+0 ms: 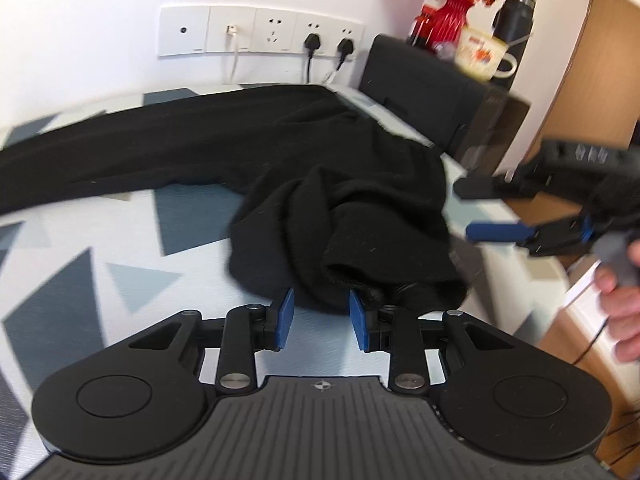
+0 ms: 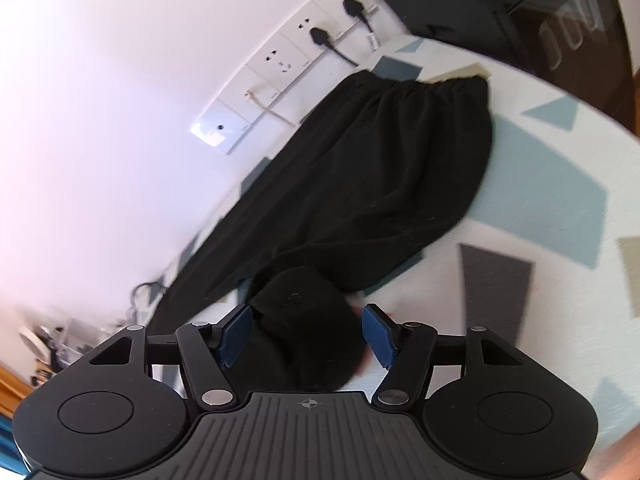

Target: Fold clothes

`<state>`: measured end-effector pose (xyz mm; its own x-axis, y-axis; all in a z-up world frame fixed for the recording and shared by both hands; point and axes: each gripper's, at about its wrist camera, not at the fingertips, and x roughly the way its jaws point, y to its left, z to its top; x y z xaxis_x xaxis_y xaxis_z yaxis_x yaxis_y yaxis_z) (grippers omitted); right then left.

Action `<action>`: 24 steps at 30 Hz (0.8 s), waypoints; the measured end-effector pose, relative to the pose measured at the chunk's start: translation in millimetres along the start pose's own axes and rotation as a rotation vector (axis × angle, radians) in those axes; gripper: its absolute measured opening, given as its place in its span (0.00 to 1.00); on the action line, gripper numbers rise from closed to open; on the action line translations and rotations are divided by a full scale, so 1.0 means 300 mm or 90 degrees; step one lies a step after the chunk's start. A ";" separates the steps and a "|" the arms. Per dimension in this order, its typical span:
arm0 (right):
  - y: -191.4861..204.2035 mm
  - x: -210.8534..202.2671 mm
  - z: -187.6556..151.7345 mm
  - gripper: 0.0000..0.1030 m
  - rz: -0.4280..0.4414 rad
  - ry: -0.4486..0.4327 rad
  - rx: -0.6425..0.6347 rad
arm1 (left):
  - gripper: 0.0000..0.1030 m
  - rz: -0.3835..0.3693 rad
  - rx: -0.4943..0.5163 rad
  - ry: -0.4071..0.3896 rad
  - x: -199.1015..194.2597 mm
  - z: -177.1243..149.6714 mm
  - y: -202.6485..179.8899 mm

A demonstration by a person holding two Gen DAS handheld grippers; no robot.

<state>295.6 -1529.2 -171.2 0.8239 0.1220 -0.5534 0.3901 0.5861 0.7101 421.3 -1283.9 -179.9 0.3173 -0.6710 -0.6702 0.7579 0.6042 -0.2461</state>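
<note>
Triangle-patterned desk [image 1: 100, 216] below a socket strip [image 1: 260, 32], black trousers [image 2: 380, 168] along the wall.
Waistband right, one leg bunched forward; left gripper [image 1: 322, 318] and right gripper [image 2: 306, 334] both open, holding nothing.

Wall sockets [image 1: 260, 31], red flower vase [image 1: 450, 14], mug [image 1: 480, 53], black flask [image 1: 516, 12], patterned tablecloth [image 1: 100, 248]

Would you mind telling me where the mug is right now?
In the left wrist view the mug is at upper right, on a black box beside the red vase and dark flask.

Trousers [image 1: 248, 148] lie on the table [image 1: 80, 248], below the wall sockets [image 1: 260, 32].
</note>
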 end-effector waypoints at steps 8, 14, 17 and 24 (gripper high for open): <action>-0.034 -0.037 0.009 0.59 -0.026 -0.018 0.004 | 0.61 -0.073 -0.075 -0.005 -0.017 0.019 0.050; 0.007 -0.060 -0.026 0.76 -0.123 -0.075 -0.060 | 0.73 -0.118 -0.112 0.003 -0.026 0.018 0.055; 0.031 -0.067 -0.061 0.86 -0.179 -0.094 -0.111 | 0.73 -0.096 -0.096 0.016 -0.010 0.012 0.040; 0.016 -0.031 -0.131 0.89 -0.326 -0.099 -0.176 | 0.72 -0.058 -0.077 0.022 -0.007 0.000 0.035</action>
<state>273.6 -1496.1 -179.9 0.6178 -0.3377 -0.7101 0.6495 0.7283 0.2187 428.5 -1276.1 -180.9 0.2290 -0.7116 -0.6642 0.7078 0.5901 -0.3882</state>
